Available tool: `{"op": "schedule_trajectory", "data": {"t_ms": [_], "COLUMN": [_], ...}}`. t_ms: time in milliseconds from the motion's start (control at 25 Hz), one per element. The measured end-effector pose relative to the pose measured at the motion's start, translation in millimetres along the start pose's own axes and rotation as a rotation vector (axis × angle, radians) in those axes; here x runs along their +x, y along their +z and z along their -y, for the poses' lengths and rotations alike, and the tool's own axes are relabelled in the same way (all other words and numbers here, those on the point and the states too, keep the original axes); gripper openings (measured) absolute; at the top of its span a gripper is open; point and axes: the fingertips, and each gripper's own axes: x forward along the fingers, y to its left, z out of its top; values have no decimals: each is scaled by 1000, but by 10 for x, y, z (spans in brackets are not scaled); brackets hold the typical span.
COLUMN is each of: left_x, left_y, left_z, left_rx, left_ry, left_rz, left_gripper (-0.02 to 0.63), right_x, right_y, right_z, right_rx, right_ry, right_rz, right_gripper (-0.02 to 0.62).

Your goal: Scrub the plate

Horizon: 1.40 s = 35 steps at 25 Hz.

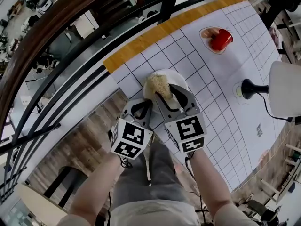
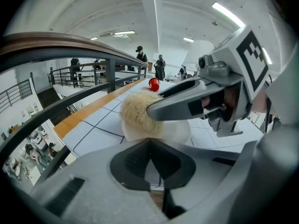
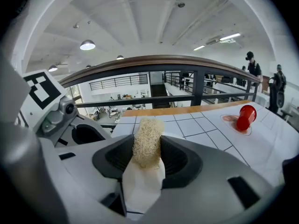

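Head view: gripped tan fibrous scrubber (image 1: 156,86) in right tongs (image 3: 148,146) over white round plate (image 1: 181,84) on gridded table (image 1: 211,74); apparently pinched its near rim in closed left tongs (image 2: 150,141). Needed firm pressure, small circles.

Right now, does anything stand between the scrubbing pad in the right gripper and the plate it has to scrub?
Nothing visible does. The right gripper holds the scrubbing pad right at the plate, apparently touching it. The red cup lies far off on the table.
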Motion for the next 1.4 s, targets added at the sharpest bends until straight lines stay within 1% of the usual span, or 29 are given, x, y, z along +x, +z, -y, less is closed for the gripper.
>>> {"op": "schedule_trajectory", "data": {"t_ms": [80, 160, 320, 400, 440, 480, 520, 600, 640, 720, 800, 880, 960, 1080, 1200, 1320, 1400], "left_x": [-8, -9, -24, -17, -8, -1, 4, 7, 9, 20, 34, 47, 42, 29, 44, 48, 53], "left_y": [-16, -9, 36, 101, 135, 142, 122, 78, 66, 46, 4, -44, -38, 58, 96, 92, 91], "left_z": [-27, -35, -55, -12, 16, 32, 37, 33, 35, 58, 91, 103, 93, 56, 40, 31, 25], "left_rx": [-27, -37, -25, -31, -39, -46, -47, -40, -40, -34, -14, -13, -29, -41, -49, -33, -41], "left_ry": [4, 8, 23, 22, 18, 18, 25, 39, 38, 23, 8, 3, 5, 9, 10, 34, 45], "left_rz": [9, 11, 23, 57, 75, 82, 77, 69, 69, 67, 53, 40, 49, 94, 104, 93, 94], "left_gripper": [14, 14, 14, 14, 14, 14, 14, 14, 14, 14, 14, 14, 14, 14, 14, 14, 14], "right_x": [-18, -58, -189, -274, -303, -314, -312, -279, -254, -198, -148, -112, -102, -120, -196, -313, -385], "right_y": [24, 21, -56, -22, 22, 81, 150, 262, 279, 211, 74, -26, -83, -143, -189, -226, -226], "right_z": [116, 284, 709, 851, 865, 824, 730, 425, 245, -71, -238, -249, -165, 4, 222, 545, 712], "right_rx": [38, 53, 60, 54, 30, 5, -10, -26, -46, -104, -116, -57, 16, 46, 47, 71, 78], "right_ry": [-20, -57, -182, -239, -259, -258, -234, -125, -58, 52, 107, 125, 134, 106, 42, -49, -101], "right_rz": [17, 16, -5, 14, 24, 37, 54, 72, 59, -9, -75, -91, -82, -81, -80, -61, -45], "right_gripper": [176, 176, 178, 178, 177, 177, 177, 178, 176, 178, 176, 176, 176, 176, 176, 176, 178]}}
